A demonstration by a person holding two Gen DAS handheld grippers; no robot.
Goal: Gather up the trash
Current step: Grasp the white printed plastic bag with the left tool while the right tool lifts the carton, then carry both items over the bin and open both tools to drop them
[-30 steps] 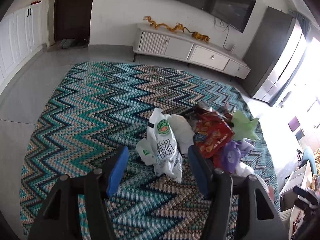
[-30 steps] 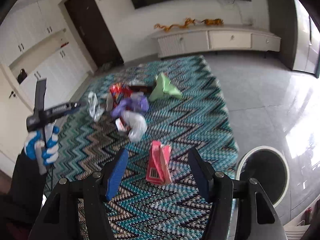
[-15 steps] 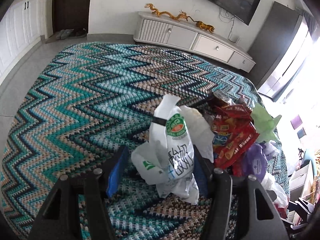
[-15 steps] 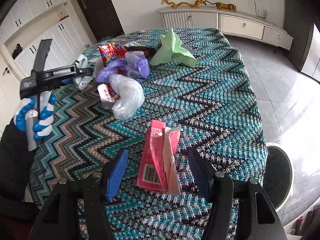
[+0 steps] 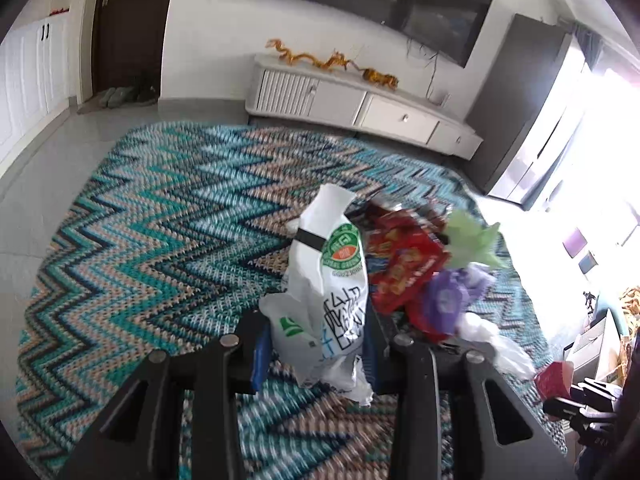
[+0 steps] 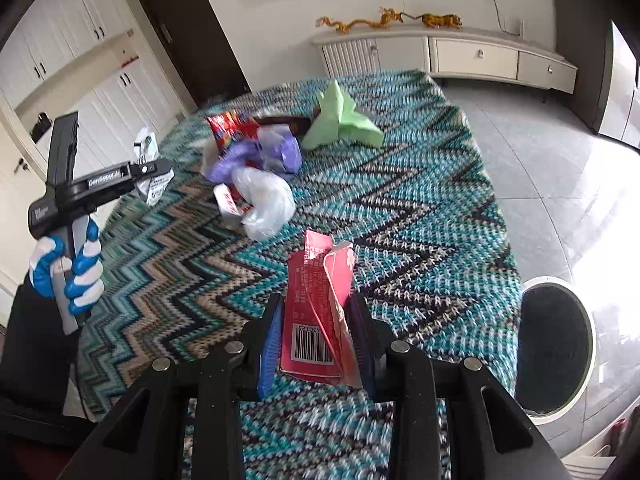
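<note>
Left wrist view: my left gripper [image 5: 316, 352] is closing, its blue pads pressing the white plastic bag [image 5: 332, 300], which stands between them on the zigzag rug [image 5: 160, 240].

Right wrist view: my right gripper [image 6: 318, 344] is closing on the pink carton [image 6: 320, 312], pads at both sides. Only this view shows the round bin [image 6: 556, 344] on the floor at right, and my gloved left hand [image 6: 66, 272].

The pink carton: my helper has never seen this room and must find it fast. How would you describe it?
Find the zigzag teal tablecloth. At its near edge, apart from the heap of wrappers, the pink carton stands upright by itself between the closing jaws of the right gripper. It alone is stiff card with a torn-open top and a barcode near its base; the neighbours are soft bags and a green paper.
</note>
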